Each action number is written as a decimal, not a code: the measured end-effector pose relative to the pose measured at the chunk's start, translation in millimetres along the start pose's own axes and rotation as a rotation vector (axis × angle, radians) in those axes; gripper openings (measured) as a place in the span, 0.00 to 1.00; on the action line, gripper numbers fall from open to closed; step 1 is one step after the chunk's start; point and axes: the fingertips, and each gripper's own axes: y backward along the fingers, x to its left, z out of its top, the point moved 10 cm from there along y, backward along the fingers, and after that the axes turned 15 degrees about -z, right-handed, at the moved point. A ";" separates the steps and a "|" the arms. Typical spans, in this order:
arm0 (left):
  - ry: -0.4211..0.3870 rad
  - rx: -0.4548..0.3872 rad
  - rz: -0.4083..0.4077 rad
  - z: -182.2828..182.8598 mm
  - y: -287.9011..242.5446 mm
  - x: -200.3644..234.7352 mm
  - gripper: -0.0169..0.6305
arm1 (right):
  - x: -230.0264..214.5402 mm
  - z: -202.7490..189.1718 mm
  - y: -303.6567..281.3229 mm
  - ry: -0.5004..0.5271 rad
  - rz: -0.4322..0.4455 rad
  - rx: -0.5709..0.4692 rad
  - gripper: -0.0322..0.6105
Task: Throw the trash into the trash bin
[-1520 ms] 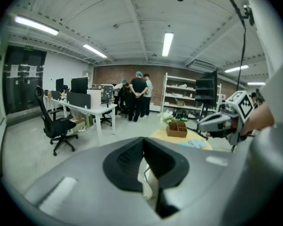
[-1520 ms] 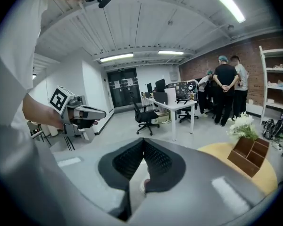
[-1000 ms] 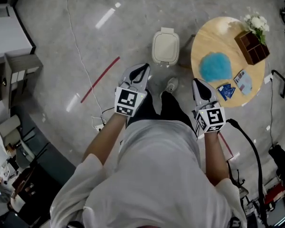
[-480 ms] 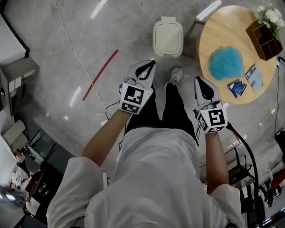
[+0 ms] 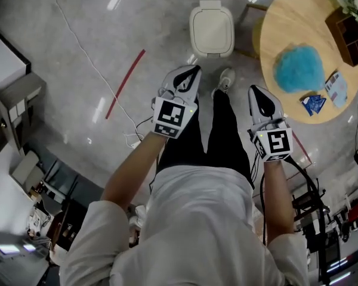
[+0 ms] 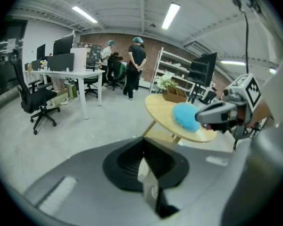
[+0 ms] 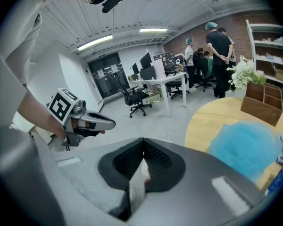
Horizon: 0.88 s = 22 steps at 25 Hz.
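Note:
A white lidded trash bin (image 5: 211, 30) stands on the floor ahead of the person's feet. To its right is a round wooden table (image 5: 280, 28) with a fluffy blue ball (image 5: 298, 69), a blue packet (image 5: 313, 104) and a printed card (image 5: 337, 89) on it. My left gripper (image 5: 190, 75) is shut and empty, held over the person's left leg and short of the bin. My right gripper (image 5: 258, 94) is also shut and empty, beside the table's near edge. In the right gripper view the blue ball (image 7: 247, 147) lies just right of the closed jaws.
A wooden box with white flowers (image 5: 352, 34) sits at the table's far side. Red tape (image 5: 125, 82) and a thin cable (image 5: 83, 52) cross the grey floor on the left. Desks, office chairs and several standing people (image 6: 134, 65) fill the room's far end.
Both grippers have sunk lower in front of the person, still shut. In the head view the bin and table have slid toward the top edge.

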 end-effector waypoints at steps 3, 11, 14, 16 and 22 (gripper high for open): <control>0.001 0.008 -0.009 -14.3 -13.7 5.7 0.03 | -0.2 -12.6 -10.0 -0.002 -0.004 0.014 0.05; 0.015 0.036 -0.025 -50.5 -48.1 22.5 0.03 | -1.0 -47.4 -38.2 -0.038 -0.020 0.039 0.05; 0.023 0.059 -0.039 -65.9 -61.4 25.3 0.03 | -1.1 -61.9 -46.8 -0.043 -0.033 0.046 0.05; 0.046 0.077 -0.055 -78.3 -71.2 26.9 0.03 | -2.2 -72.8 -51.2 -0.049 -0.053 0.056 0.05; 0.077 0.106 -0.059 -113.1 -106.3 39.3 0.03 | -6.9 -106.8 -76.6 -0.078 -0.052 0.071 0.05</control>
